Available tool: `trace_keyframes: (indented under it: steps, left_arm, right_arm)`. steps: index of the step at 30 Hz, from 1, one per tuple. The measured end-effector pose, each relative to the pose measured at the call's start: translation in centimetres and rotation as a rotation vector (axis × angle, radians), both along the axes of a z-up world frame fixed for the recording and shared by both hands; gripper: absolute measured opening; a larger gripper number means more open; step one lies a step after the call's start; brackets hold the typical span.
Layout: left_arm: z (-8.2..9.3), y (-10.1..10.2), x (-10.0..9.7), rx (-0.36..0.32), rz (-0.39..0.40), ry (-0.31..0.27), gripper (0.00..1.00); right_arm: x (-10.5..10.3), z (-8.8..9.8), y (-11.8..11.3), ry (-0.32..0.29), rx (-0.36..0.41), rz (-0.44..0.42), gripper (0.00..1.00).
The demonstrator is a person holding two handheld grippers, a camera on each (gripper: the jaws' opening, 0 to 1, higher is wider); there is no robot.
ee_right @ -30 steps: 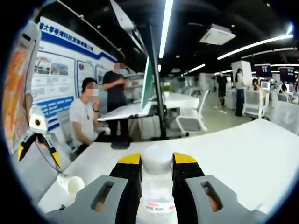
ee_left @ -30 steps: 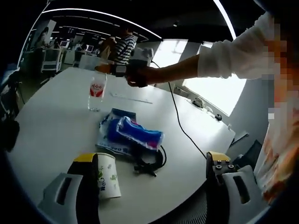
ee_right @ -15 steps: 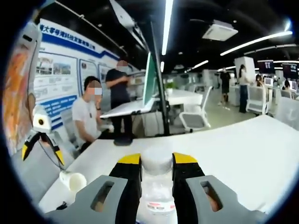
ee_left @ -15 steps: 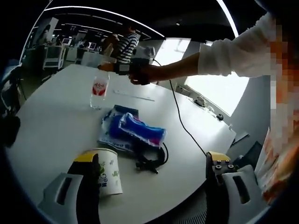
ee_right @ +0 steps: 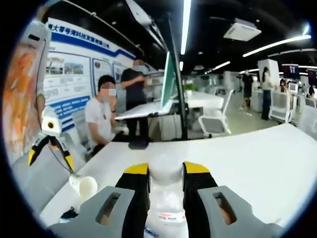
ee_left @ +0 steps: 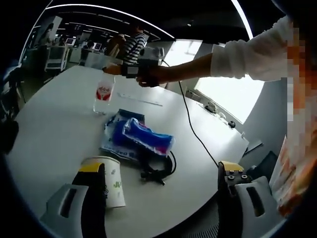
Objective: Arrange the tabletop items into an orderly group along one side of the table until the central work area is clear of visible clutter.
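My right gripper [ee_right: 166,169] is shut on the neck of a clear water bottle [ee_right: 165,218], just under its white cap. In the left gripper view that bottle [ee_left: 103,96] with its red label stands upright at the far side of the white table [ee_left: 49,134], with the right gripper [ee_left: 130,73] on its top. My left gripper [ee_left: 159,167] is open wide, nothing between its jaws. A paper cup [ee_left: 110,186] lies on its side by its left jaw. Beyond it a blue packet [ee_left: 147,137] rests on a blue-and-white bag [ee_left: 116,148], next to a black cable [ee_left: 161,171].
A thin black cord [ee_left: 190,131] runs across the table toward its right edge. In the right gripper view the left gripper [ee_right: 48,148] hangs at the left above the paper cup [ee_right: 85,186]. People, desks and chairs [ee_right: 215,124] are beyond the table.
Both views have shifted a little with the hands. The bottle stays gripped in the right gripper. The cup looks slightly nearer in the right gripper view.
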State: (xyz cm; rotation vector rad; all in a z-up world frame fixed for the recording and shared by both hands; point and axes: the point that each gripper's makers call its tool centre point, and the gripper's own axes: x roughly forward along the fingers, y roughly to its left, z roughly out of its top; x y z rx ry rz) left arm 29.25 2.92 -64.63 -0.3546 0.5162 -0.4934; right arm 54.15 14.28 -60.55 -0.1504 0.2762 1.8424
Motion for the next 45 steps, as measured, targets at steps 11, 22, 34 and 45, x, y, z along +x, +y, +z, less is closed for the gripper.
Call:
trace_keyframes:
  steps: [11,22,34,45]
  left_arm:
    - [0.5,0.4,0.4,-0.030,0.025,-0.010,0.97]
    - [1.5,0.6,2.0,-0.051,0.045,-0.037,0.97]
    - [2.4,0.7,1.9,-0.032,0.041,-0.059,0.96]
    - [3.1,0.4,1.3,-0.012,0.032,-0.081,0.95]
  right_arm:
    - [0.2,-0.1,0.0,0.021,0.010,-0.043,0.24]
    - [0.9,1.5,0.1,0.119,0.086,-0.162,0.60]
    - [-0.3,1.1,-1.6,0.090,0.021,-0.198,0.63]
    - [-1.2,1.2,-3.8,0.090,-0.018,-0.242,0.65]
